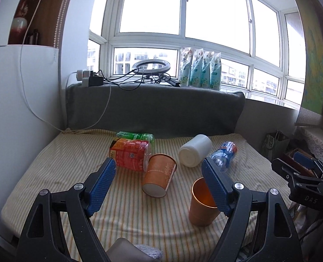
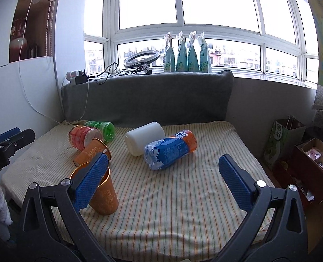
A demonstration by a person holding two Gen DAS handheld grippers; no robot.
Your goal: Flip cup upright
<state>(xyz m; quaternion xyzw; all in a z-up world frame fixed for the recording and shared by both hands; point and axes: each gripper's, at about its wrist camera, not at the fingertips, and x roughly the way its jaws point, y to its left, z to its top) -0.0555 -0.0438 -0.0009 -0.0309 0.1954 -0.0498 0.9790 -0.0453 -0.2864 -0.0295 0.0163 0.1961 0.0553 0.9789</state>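
Orange paper cup [image 1: 159,178] is lying on its side mid-mattress, base facing the left gripper [image 1: 159,187], mouth pointing away toward the red-labelled bottle [image 1: 130,154], which it seems to be touching. Second orange cup [image 1: 201,205] is standing upright just beside it, partly hidden behind one blue pad of the left gripper. Left gripper is hovering spread wide, holding nothing. Right gripper [image 2: 164,182] is also hanging released, pads well apart, empty; its left pad is overlapping the upright cup's rim in the right wrist view. White jar [image 2: 145,138], blue-orange bottle [image 2: 170,150] and green bottle [image 2: 102,128] are lying farther back on the striped mattress cover [image 2: 172,214]. Grey cushion [image 2: 148,96] is leaning against the window sill.
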